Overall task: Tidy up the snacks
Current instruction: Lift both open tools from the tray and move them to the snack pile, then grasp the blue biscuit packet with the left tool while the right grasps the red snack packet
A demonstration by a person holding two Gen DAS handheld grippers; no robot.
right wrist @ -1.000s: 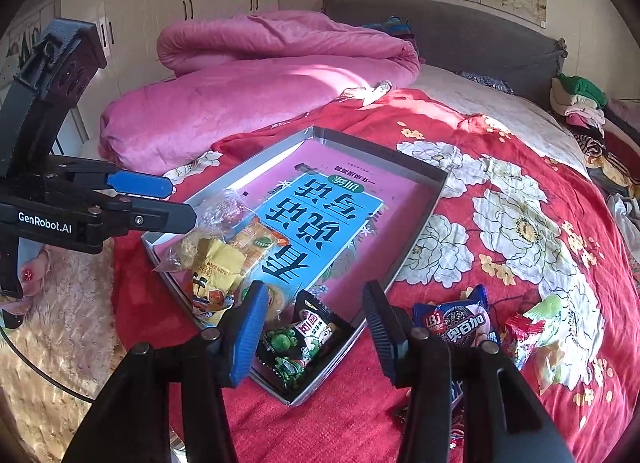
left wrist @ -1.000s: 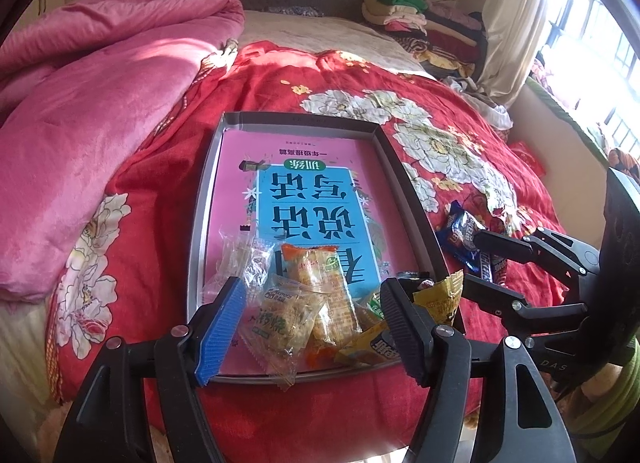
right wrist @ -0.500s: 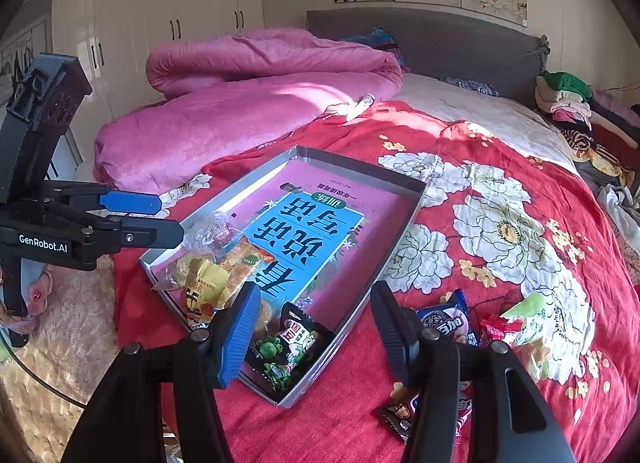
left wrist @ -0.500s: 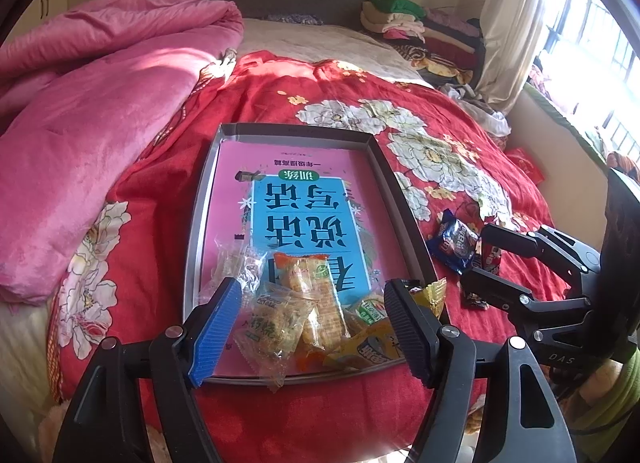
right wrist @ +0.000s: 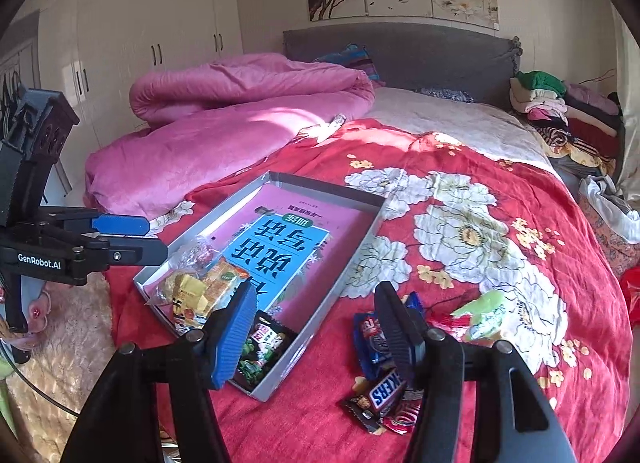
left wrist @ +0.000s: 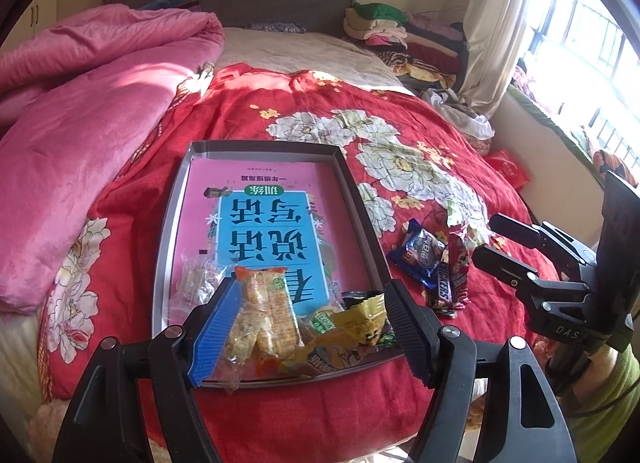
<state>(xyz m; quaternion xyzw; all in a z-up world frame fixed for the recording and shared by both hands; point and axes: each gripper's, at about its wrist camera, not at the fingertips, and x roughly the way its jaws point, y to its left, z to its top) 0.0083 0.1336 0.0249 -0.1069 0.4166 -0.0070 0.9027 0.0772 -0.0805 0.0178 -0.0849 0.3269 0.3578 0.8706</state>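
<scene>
A shallow grey tray (left wrist: 168, 223) (right wrist: 360, 255) lies on the red flowered bedspread with a pink and blue book in it. At its near end sit orange cracker packets (left wrist: 268, 311), a yellow packet (left wrist: 352, 327) and a dark green packet (right wrist: 260, 347). My left gripper (left wrist: 312, 323) (right wrist: 136, 239) hovers open above that pile, holding nothing. Right of the tray lie a blue packet (left wrist: 418, 253) (right wrist: 370, 337), a Snickers bar (left wrist: 442, 291) (right wrist: 380, 395) and a green wrapper (right wrist: 486, 317). My right gripper (right wrist: 316, 327) (left wrist: 492, 243) hangs over the tray's corner, its jaws opening and empty.
A bunched pink duvet (left wrist: 80, 123) covers the bed's left side. Folded clothes (left wrist: 384, 27) are stacked by the grey headboard (right wrist: 400, 51). A window and curtain (left wrist: 492, 23) are at the right, white wardrobes (right wrist: 152, 43) at the left. The bed's edge is just below both grippers.
Both grippers have drawn back and risen from the tray, so more of the bed shows. The right jaws have widened. The snacks have not moved.
</scene>
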